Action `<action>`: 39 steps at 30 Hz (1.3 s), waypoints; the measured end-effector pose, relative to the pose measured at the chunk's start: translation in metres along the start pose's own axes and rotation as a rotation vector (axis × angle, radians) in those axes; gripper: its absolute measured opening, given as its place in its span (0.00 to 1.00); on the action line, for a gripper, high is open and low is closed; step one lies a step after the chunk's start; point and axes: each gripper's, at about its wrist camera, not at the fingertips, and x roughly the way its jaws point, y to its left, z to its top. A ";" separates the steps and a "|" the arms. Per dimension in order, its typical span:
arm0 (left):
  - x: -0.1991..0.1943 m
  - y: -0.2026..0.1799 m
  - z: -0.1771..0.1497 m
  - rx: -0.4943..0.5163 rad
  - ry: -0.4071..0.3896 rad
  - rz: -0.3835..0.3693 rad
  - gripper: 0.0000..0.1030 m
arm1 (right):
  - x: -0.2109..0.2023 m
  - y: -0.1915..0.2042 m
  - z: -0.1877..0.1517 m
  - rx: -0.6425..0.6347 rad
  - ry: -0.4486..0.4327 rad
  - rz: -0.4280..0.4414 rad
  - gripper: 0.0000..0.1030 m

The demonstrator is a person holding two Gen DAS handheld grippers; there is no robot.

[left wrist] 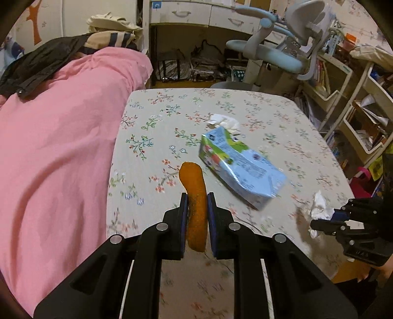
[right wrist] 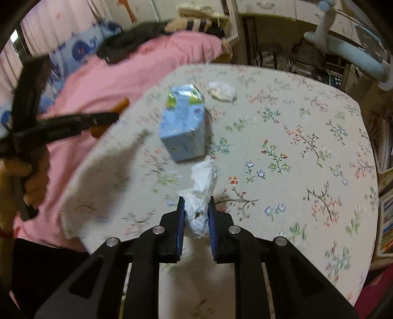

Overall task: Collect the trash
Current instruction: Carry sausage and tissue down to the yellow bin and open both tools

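Observation:
My left gripper [left wrist: 197, 200] is shut on a long orange peel [left wrist: 194, 196] and holds it above the floral table [left wrist: 152, 137]. My right gripper [right wrist: 196, 205] is shut on a crumpled white tissue [right wrist: 202, 196], held above the table's near side; it shows at the right of the left wrist view [left wrist: 319, 207]. A blue carton [left wrist: 240, 166] lies on its side mid-table, also in the right wrist view [right wrist: 183, 125]. Another crumpled tissue [left wrist: 226, 122] lies just behind the carton, seen too in the right wrist view [right wrist: 222, 92]. The left gripper appears blurred at the left of the right wrist view [right wrist: 98, 120].
A bed with a pink cover [left wrist: 56, 147] runs along the table's left edge. A desk with drawers [left wrist: 196, 14] and a blue-grey chair [left wrist: 282, 49] stand behind the table. Shelves with books and boxes [left wrist: 356, 117] line the right side.

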 end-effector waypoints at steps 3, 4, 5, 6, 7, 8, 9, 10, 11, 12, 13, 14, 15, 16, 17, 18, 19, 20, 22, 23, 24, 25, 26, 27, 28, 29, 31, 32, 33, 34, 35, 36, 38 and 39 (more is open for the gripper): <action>-0.023 -0.017 -0.019 0.006 -0.018 -0.022 0.14 | -0.020 0.009 -0.013 0.027 -0.063 0.059 0.17; -0.029 -0.023 -0.024 0.013 -0.021 -0.027 0.14 | -0.026 0.011 -0.017 0.033 -0.077 0.074 0.17; -0.037 -0.032 -0.033 0.028 -0.023 -0.029 0.14 | -0.032 0.016 -0.024 0.033 -0.090 0.081 0.17; -0.044 -0.040 -0.043 0.043 -0.023 -0.031 0.14 | -0.039 0.021 -0.031 0.034 -0.100 0.093 0.17; -0.050 -0.047 -0.051 0.052 -0.023 -0.035 0.14 | -0.044 0.024 -0.037 0.038 -0.107 0.108 0.17; -0.057 -0.055 -0.061 0.064 -0.023 -0.038 0.14 | -0.048 0.025 -0.042 0.042 -0.110 0.116 0.17; -0.064 -0.062 -0.072 0.075 -0.022 -0.036 0.14 | -0.050 0.028 -0.047 0.046 -0.112 0.123 0.17; -0.069 -0.068 -0.080 0.082 -0.021 -0.037 0.14 | -0.055 0.031 -0.056 0.053 -0.111 0.134 0.17; -0.076 -0.074 -0.091 0.088 -0.018 -0.040 0.14 | -0.058 0.035 -0.066 0.063 -0.110 0.151 0.17; -0.080 -0.079 -0.099 0.092 -0.016 -0.041 0.14 | -0.060 0.037 -0.073 0.069 -0.106 0.162 0.17; -0.087 -0.085 -0.111 0.099 -0.011 -0.033 0.14 | -0.063 0.041 -0.082 0.068 -0.099 0.166 0.17; -0.093 -0.090 -0.122 0.107 -0.008 -0.024 0.14 | -0.065 0.047 -0.093 0.063 -0.088 0.167 0.18; -0.097 -0.094 -0.130 0.111 -0.005 -0.024 0.14 | -0.065 0.052 -0.103 0.060 -0.075 0.172 0.18; -0.103 -0.098 -0.140 0.109 -0.001 -0.021 0.14 | -0.066 0.058 -0.113 0.060 -0.060 0.180 0.17; -0.108 -0.100 -0.148 0.108 0.000 -0.014 0.14 | -0.065 0.060 -0.121 0.059 -0.048 0.183 0.18; -0.113 -0.103 -0.157 0.111 0.002 -0.008 0.14 | -0.064 0.064 -0.127 0.057 -0.035 0.186 0.18; -0.119 -0.106 -0.166 0.111 0.003 -0.001 0.14 | -0.062 0.070 -0.136 0.052 -0.018 0.189 0.18; -0.125 -0.108 -0.174 0.108 0.005 0.003 0.14 | -0.062 0.073 -0.139 0.048 -0.010 0.191 0.18; -0.135 -0.111 -0.186 0.109 0.005 0.013 0.14 | -0.062 0.082 -0.147 0.035 0.004 0.192 0.18; -0.139 -0.113 -0.191 0.109 0.006 0.018 0.14 | -0.062 0.085 -0.151 0.032 0.008 0.193 0.18; -0.142 -0.114 -0.195 0.109 0.007 0.020 0.14 | -0.062 0.088 -0.153 0.033 0.012 0.196 0.18; -0.146 -0.116 -0.200 0.107 0.010 0.020 0.14 | -0.062 0.089 -0.157 0.035 0.015 0.198 0.19; -0.149 -0.117 -0.205 0.105 0.013 0.020 0.14 | -0.061 0.090 -0.160 0.038 0.022 0.197 0.20; -0.152 -0.119 -0.209 0.107 0.017 0.021 0.14 | -0.059 0.091 -0.163 0.042 0.032 0.193 0.20; -0.153 -0.120 -0.212 0.109 0.020 0.020 0.14 | -0.059 0.091 -0.165 0.045 0.038 0.189 0.20; -0.155 -0.122 -0.215 0.111 0.023 0.017 0.14 | -0.059 0.092 -0.168 0.048 0.043 0.186 0.20; -0.156 -0.127 -0.219 0.112 0.029 0.013 0.14 | -0.059 0.092 -0.172 0.053 0.054 0.179 0.20; -0.157 -0.129 -0.221 0.114 0.032 0.009 0.14 | -0.059 0.091 -0.174 0.056 0.058 0.170 0.21; -0.157 -0.130 -0.222 0.115 0.033 0.007 0.14 | -0.059 0.090 -0.175 0.059 0.060 0.165 0.21; -0.158 -0.132 -0.225 0.118 0.036 0.006 0.14 | -0.059 0.091 -0.177 0.061 0.062 0.163 0.21; -0.158 -0.133 -0.227 0.118 0.040 0.005 0.14 | -0.059 0.091 -0.177 0.061 0.065 0.159 0.21; -0.158 -0.134 -0.229 0.115 0.044 0.001 0.14 | -0.059 0.092 -0.179 0.058 0.065 0.153 0.21; -0.157 -0.136 -0.232 0.111 0.056 -0.003 0.14 | -0.059 0.092 -0.179 0.057 0.072 0.141 0.23; -0.155 -0.137 -0.234 0.108 0.063 -0.002 0.14 | -0.057 0.091 -0.179 0.060 0.082 0.135 0.26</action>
